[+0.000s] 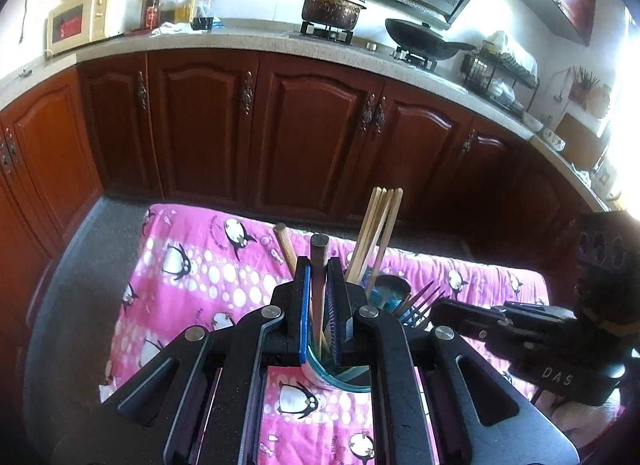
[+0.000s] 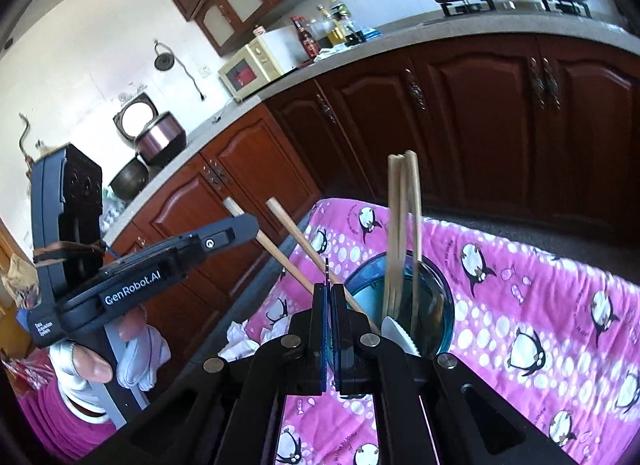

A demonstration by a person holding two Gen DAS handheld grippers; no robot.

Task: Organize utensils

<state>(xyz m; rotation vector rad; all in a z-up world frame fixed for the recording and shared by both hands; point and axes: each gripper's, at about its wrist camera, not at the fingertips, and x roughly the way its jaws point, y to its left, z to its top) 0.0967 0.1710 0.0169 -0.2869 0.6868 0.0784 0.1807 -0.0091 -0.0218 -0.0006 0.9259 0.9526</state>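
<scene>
A blue glass cup point(image 2: 438, 305) stands on the pink penguin cloth point(image 2: 540, 305) and holds several wooden chopsticks point(image 2: 400, 225) and a white spoon point(image 2: 398, 335). In the left wrist view the cup point(image 1: 340, 379) sits right under my left gripper point(image 1: 319, 265), which is shut on a dark-tipped wooden handle point(image 1: 319, 249) standing in the cup. Chopsticks point(image 1: 374, 233), another wooden handle point(image 1: 286, 243) and forks point(image 1: 420, 301) also stand there. My right gripper point(image 2: 329, 289) is shut on a thin metal utensil point(image 2: 327, 269) at the cup's left rim; it shows at the right in the left wrist view point(image 1: 436, 311).
The cloth covers a small table point(image 1: 192, 265) in front of dark wood cabinets point(image 1: 312, 125). The counter holds a microwave point(image 1: 80, 23), bottles point(image 1: 180, 1), a pot point(image 1: 332, 7) and a wok point(image 1: 424, 39). The left gripper body point(image 2: 140, 273) and a gloved hand point(image 2: 96, 369) are at the left.
</scene>
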